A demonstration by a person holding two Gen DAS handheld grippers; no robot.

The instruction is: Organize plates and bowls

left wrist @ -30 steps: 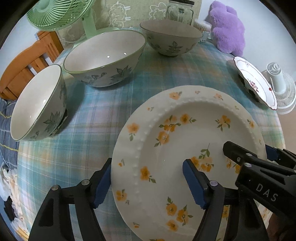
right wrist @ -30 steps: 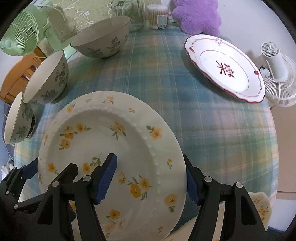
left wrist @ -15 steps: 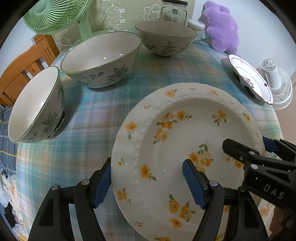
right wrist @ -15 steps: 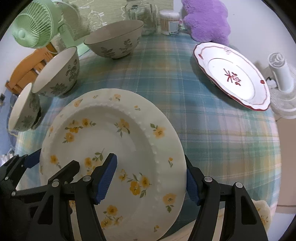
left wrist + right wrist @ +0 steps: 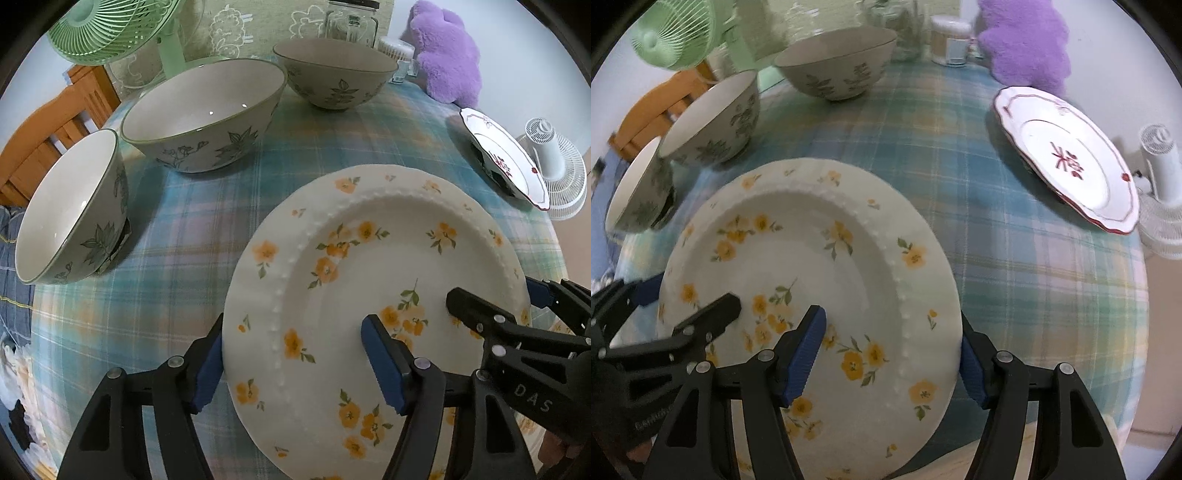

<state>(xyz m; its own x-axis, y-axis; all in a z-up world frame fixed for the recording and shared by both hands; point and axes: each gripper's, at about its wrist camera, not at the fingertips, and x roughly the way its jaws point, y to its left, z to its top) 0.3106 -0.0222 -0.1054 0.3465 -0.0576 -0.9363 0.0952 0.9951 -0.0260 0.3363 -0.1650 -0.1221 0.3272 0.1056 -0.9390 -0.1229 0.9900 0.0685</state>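
Together the left gripper (image 5: 295,363) and right gripper (image 5: 892,356) straddle opposite rims of the yellow-flowered plate (image 5: 373,295), fingers closing but unclamped, low over the plaid tabletop (image 5: 192,229), three bowls around eleven o'clock.

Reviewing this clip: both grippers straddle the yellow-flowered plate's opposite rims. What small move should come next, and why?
Probably close both a little further until the pads bite. The left gripper and right gripper each have one blue pad over the yellow-flowered plate and one outside its rim; the left's jaws have just been closing. The plate must be gripped before it can go to the red-trimmed plate.
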